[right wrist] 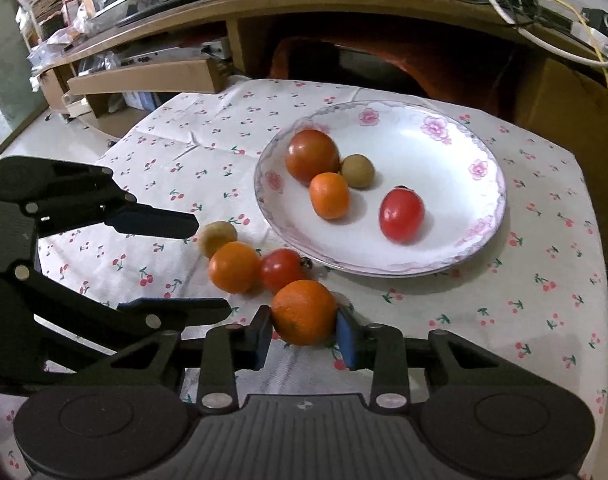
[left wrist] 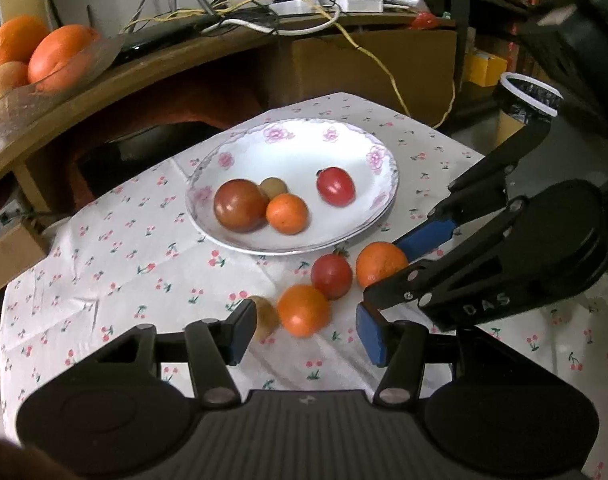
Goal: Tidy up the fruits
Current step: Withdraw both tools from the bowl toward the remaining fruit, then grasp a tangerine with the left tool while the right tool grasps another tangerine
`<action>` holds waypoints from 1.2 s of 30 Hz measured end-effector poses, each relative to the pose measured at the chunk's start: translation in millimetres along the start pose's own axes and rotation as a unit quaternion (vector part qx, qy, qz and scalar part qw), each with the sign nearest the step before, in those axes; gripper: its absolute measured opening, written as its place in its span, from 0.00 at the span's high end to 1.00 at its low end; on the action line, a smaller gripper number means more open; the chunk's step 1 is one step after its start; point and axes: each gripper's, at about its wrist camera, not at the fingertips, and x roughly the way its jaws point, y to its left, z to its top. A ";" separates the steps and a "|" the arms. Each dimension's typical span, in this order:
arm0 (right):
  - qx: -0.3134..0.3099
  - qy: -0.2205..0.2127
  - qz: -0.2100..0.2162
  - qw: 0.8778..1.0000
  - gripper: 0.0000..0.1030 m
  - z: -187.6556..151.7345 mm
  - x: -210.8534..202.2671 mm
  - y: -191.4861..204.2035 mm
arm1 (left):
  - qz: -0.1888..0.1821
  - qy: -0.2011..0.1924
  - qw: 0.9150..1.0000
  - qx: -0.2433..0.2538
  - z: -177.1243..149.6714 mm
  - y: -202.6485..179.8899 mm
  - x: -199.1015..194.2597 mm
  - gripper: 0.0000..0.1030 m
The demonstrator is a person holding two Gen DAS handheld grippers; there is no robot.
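Note:
A white floral plate (left wrist: pixel 344 148) (right wrist: pixel 444 152) holds a large tomato (left wrist: pixel 240 205), a small orange (left wrist: pixel 287 213), a brown longan (left wrist: pixel 273 187) and a red tomato (left wrist: pixel 336 185). On the cloth in front of it lie a longan (left wrist: pixel 266 316), an orange (left wrist: pixel 303 310) and a small tomato (left wrist: pixel 331 276). My right gripper (right wrist: pixel 304 338) is shut on another orange (right wrist: pixel 303 312) (left wrist: pixel 380 263), still resting on the cloth. My left gripper (left wrist: pixel 304 336) is open, its fingers either side of the nearer orange and the longan, which it does not hold.
The small table has a white cherry-print cloth (left wrist: pixel 124 272). Behind it stands a wooden desk (left wrist: pixel 164 64) with a glass bowl of oranges (left wrist: pixel 36 60) and cables (left wrist: pixel 304 12). Cardboard boxes (left wrist: pixel 368 68) and a lined bin (left wrist: pixel 528 100) stand beyond.

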 end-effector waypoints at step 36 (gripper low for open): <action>-0.011 0.023 -0.005 1.000 0.61 -13.4 -14.0 -11.8 | 0.000 0.036 0.997 0.075 -13.0 -24.8 7.9 0.59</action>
